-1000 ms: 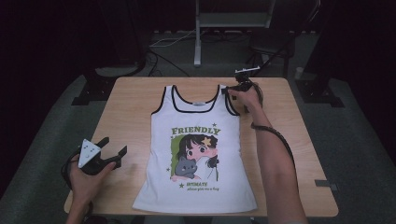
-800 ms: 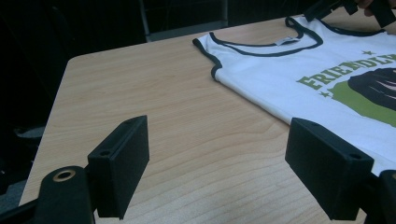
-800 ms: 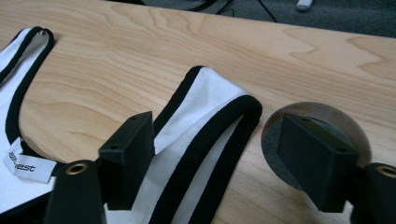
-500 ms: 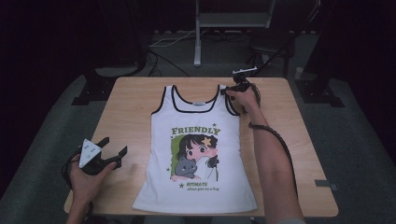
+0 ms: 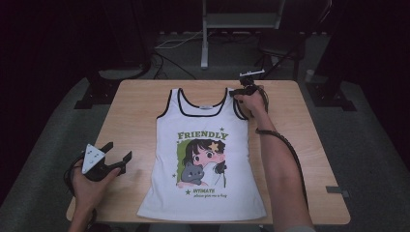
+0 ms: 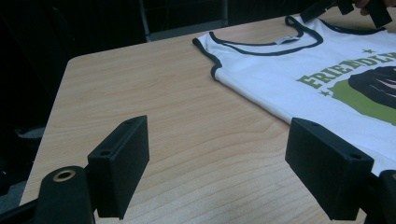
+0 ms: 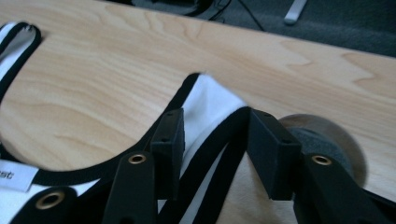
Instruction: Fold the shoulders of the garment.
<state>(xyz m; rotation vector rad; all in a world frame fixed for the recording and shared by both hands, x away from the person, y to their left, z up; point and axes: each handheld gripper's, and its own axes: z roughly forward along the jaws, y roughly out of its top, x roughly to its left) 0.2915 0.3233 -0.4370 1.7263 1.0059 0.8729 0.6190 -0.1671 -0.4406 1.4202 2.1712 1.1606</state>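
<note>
A white tank top (image 5: 208,159) with black trim and a "FRIENDLY" cartoon print lies flat on the wooden table (image 5: 135,111), neck towards the far edge. My right gripper (image 5: 244,92) is at its far right shoulder strap (image 7: 210,107). Its jaws have just been closing with the strap between them. Both pads touch the strap's edges, and the cloth humps up in my right gripper (image 7: 215,116). My left gripper (image 5: 118,151) rests open near the front left of the table, left of the shirt. Between the jaws of my left gripper (image 6: 215,154) is bare wood, with the tank top (image 6: 327,70) beyond.
The table's far edge (image 7: 280,42) runs close behind the strap. Behind the table a metal stand post (image 5: 205,43) rises among cables on the dark floor. Black frame feet (image 5: 92,94) stand at the table's far corners. Bare wood lies to the left of the shirt.
The right gripper's jaws have drawn closer together around the shoulder strap. Both hands stay where they were, and the shirt lies as before.
</note>
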